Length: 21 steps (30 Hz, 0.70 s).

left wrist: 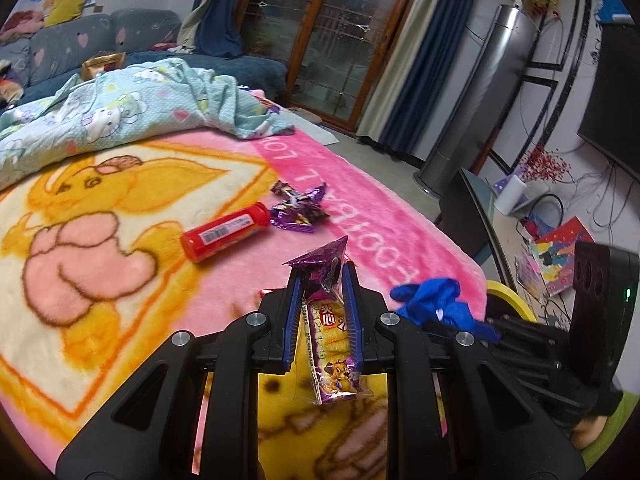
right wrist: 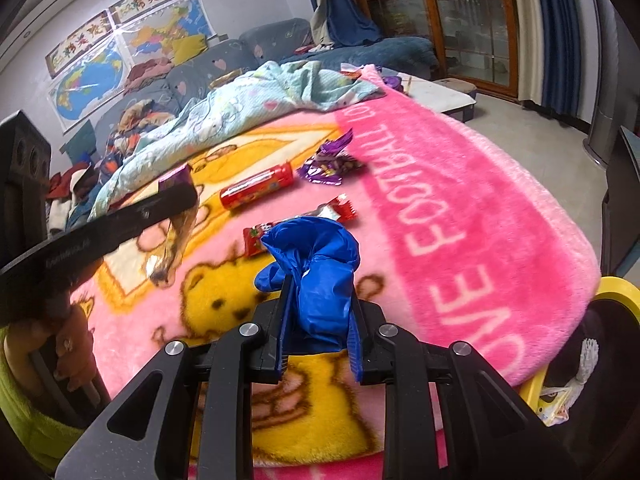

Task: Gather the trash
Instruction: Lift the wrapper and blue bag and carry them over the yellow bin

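Wrapper (left wrist: 329,332) pinched in left gripper (left wrist: 323,280) jaws, blue glove (right wrist: 318,276) in right gripper (right wrist: 320,300); light, crinkly, best gripped mid-body.

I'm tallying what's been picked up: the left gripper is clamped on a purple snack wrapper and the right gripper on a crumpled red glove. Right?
Nearly. The right gripper holds a crumpled blue glove, not red, per the right wrist view. The left gripper does clamp the purple snack wrapper.
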Available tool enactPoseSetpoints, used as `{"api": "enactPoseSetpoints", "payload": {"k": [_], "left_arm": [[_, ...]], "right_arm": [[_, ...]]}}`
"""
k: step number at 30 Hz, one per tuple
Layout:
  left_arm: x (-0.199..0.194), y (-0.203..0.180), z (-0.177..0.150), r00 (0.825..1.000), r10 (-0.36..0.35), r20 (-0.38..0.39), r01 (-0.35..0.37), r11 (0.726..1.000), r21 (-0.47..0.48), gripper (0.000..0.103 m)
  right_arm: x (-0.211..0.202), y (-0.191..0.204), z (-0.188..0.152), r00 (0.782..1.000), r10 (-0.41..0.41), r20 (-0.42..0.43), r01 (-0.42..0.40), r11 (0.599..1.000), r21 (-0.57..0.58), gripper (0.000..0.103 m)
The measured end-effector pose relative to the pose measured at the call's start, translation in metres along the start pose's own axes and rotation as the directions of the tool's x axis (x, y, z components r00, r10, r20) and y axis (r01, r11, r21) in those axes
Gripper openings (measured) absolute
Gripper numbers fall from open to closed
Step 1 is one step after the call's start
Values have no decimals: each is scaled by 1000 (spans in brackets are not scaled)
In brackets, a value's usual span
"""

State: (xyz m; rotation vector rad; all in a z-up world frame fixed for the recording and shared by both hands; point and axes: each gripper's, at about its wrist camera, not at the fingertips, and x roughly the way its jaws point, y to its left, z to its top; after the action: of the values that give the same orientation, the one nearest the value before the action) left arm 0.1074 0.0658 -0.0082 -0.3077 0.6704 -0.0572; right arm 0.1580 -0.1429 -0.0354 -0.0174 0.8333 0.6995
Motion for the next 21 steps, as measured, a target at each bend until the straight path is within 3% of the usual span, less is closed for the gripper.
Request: {"api": "enactPoseSetpoints", "payload": {"k": [21], "left_arm": [[-2,-57,-9,994,-107,-8,108,990,93,14]], "right_arm": [[-45,-44,-3,995,-84,57,81,995,64,22]]}}
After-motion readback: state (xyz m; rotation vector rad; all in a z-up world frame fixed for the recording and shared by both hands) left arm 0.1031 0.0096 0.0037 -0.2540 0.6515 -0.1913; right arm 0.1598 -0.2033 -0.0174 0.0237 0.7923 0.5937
